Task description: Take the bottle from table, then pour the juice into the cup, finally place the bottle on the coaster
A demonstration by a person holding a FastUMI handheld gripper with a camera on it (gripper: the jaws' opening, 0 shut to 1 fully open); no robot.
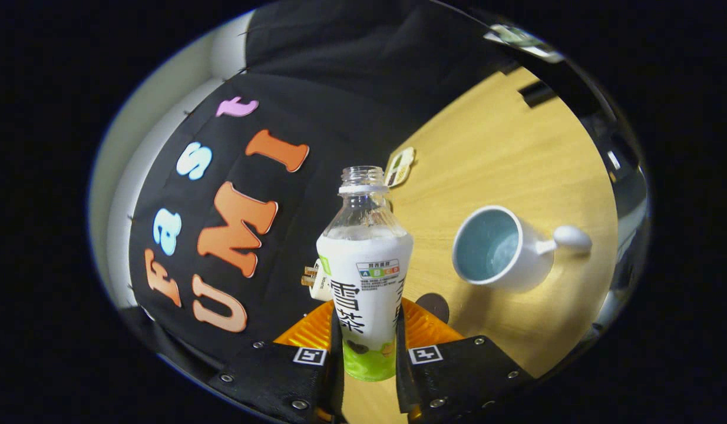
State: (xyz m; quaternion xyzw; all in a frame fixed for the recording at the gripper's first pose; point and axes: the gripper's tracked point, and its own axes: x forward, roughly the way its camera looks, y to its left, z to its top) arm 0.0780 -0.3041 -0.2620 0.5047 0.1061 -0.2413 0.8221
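**Open bottle gripped upright between the fingers, cup off to the right**

Against the booth's black wall, a small white and orange item (317, 280) peeks out just behind the bottle's left shoulder; I cannot tell what it is.

The bottle (366, 282) comes next, its long axis running straight away from the gripper (368, 353), with the uncapped neck pointing away and the green base nearest the fingers. Relative to the wooden table (505, 153) the whole view is tilted, so the bottle appears lifted and leaning rather than standing on the surface.

The gripper's two fingers are drawn in close, one on each side of the bottle's lower body, both pressing on its label. Nothing else touches them.

The bottle has a clear plastic neck and shoulder, a white wrap label with dark characters, and a green band at the bottom. Whitish liquid reaches up to the shoulder.

Just right of the fingers a dark round coaster (434, 306) lies on the table. Further right sits a white cup (499, 250), pale blue inside, its handle pointing away from the bottle. A small card (400, 166) lies on the table beyond the bottle's neck.
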